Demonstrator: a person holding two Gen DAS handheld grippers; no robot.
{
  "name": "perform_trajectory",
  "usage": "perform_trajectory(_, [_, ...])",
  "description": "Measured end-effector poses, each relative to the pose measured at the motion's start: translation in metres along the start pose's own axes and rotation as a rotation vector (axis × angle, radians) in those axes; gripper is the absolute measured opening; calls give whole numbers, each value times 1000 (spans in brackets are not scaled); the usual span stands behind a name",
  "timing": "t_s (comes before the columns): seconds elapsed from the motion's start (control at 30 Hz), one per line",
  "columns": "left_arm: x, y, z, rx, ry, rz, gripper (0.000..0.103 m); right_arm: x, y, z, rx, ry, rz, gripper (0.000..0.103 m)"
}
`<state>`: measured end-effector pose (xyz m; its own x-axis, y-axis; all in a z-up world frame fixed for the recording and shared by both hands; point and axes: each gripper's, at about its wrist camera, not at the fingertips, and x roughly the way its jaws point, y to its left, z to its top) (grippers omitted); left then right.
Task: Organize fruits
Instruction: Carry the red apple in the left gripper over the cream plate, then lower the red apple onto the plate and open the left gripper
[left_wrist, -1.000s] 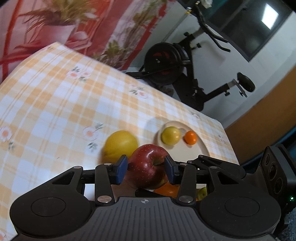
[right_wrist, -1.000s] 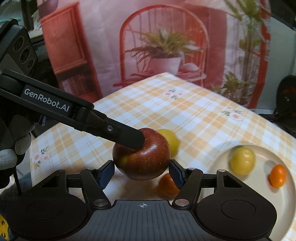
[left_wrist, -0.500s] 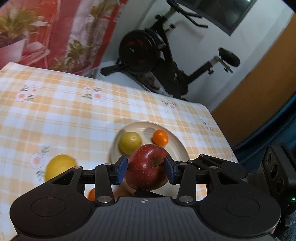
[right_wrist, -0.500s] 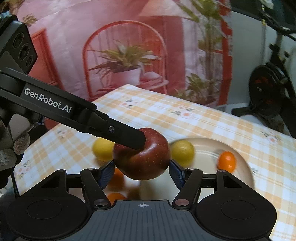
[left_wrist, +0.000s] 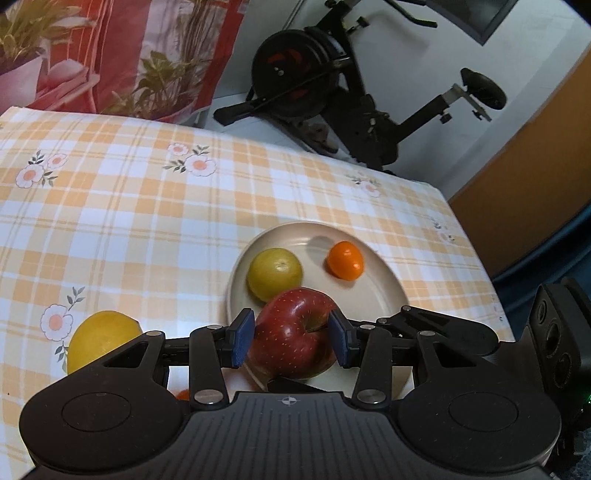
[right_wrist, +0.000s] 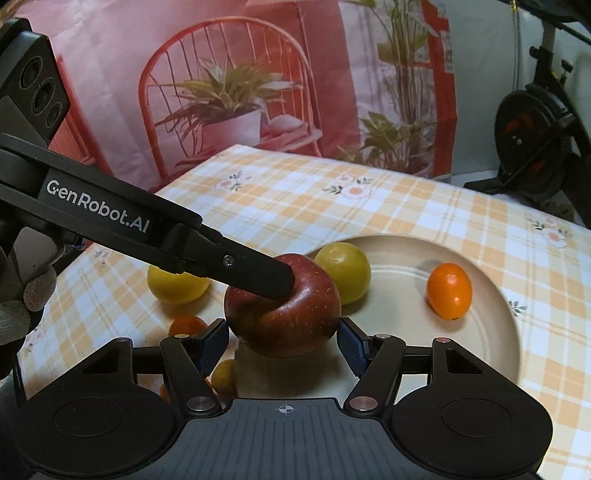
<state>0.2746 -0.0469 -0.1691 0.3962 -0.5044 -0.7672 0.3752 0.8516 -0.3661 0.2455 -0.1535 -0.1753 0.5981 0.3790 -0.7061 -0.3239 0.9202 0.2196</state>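
Observation:
My left gripper (left_wrist: 291, 341) is shut on a red apple (left_wrist: 295, 332) and holds it above the near rim of a cream plate (left_wrist: 380, 284). The plate holds a yellow-green round fruit (left_wrist: 274, 273) and a small orange fruit (left_wrist: 345, 259). In the right wrist view the apple (right_wrist: 288, 314) sits between my right gripper's (right_wrist: 282, 345) open pads, which do not touch it. The left gripper's finger (right_wrist: 255, 275) presses on the apple's top there. The plate (right_wrist: 491, 332) lies to the right.
A yellow lemon-like fruit (left_wrist: 101, 341) lies on the checked tablecloth (left_wrist: 147, 206) left of the plate. Small orange (right_wrist: 186, 326) and yellow fruits (right_wrist: 225, 374) lie under the grippers. The table's far edge faces an exercise bike (left_wrist: 332, 85).
Both grippers have moved right together with the apple, from above the lemon to above the plate's near rim. The left gripper's hold is unchanged.

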Motion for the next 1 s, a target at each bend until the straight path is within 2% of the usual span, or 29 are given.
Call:
perform_trajectory(0.23, [12, 2, 5, 2, 10, 15, 47, 14, -7, 2, -1, 22, 0, 61])
perform_trajectory(0.43, [16, 4, 11, 3, 1, 17, 47, 18, -12, 5, 12, 5, -1, 61])
perform_trajectory(1.0, [22, 5, 23, 6, -35, 33, 46, 29, -15, 16, -7, -25, -70, 61])
